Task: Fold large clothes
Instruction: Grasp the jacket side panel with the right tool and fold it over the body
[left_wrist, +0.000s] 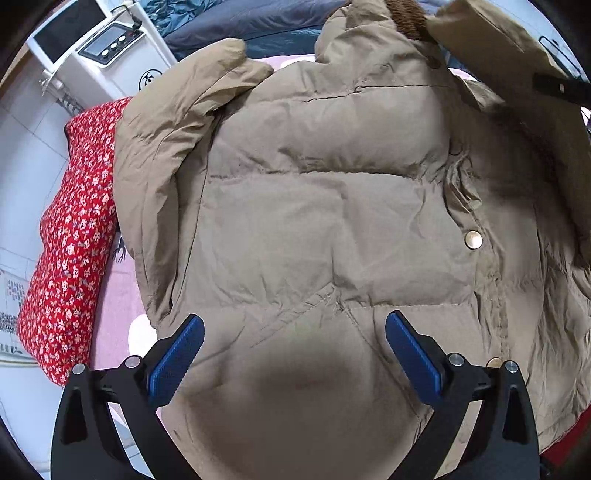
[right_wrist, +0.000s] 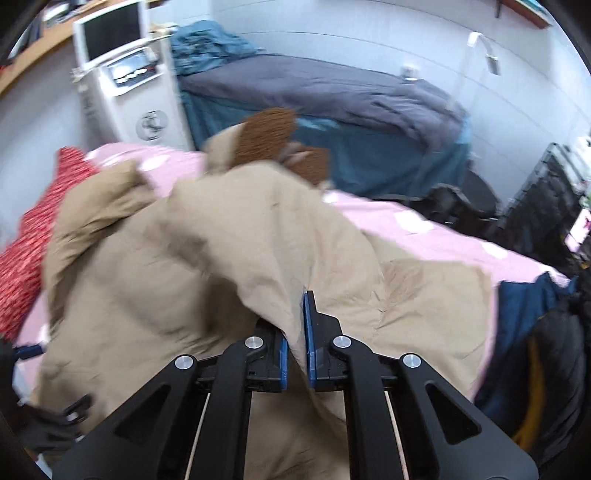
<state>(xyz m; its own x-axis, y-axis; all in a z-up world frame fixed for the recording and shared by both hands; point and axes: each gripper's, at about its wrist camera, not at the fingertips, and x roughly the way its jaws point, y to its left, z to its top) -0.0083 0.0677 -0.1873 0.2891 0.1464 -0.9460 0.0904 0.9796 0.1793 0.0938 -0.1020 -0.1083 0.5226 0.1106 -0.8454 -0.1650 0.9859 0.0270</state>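
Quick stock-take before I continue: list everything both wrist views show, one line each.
Puffer jacket: one, tan, spread on the bed.
Collar: one, brown fleece, jacket's far end.
Snap button: one visible, gold, jacket front.
Bedsheet: one, pink, under the jacket.
Floral cloth: one, red, bed's left edge.
Second bed: one, grey-blue covers, behind.
White machine: one, with screen, beside beds.
Left tool: open, over the jacket hem.
Right tool: shut on jacket fabric.
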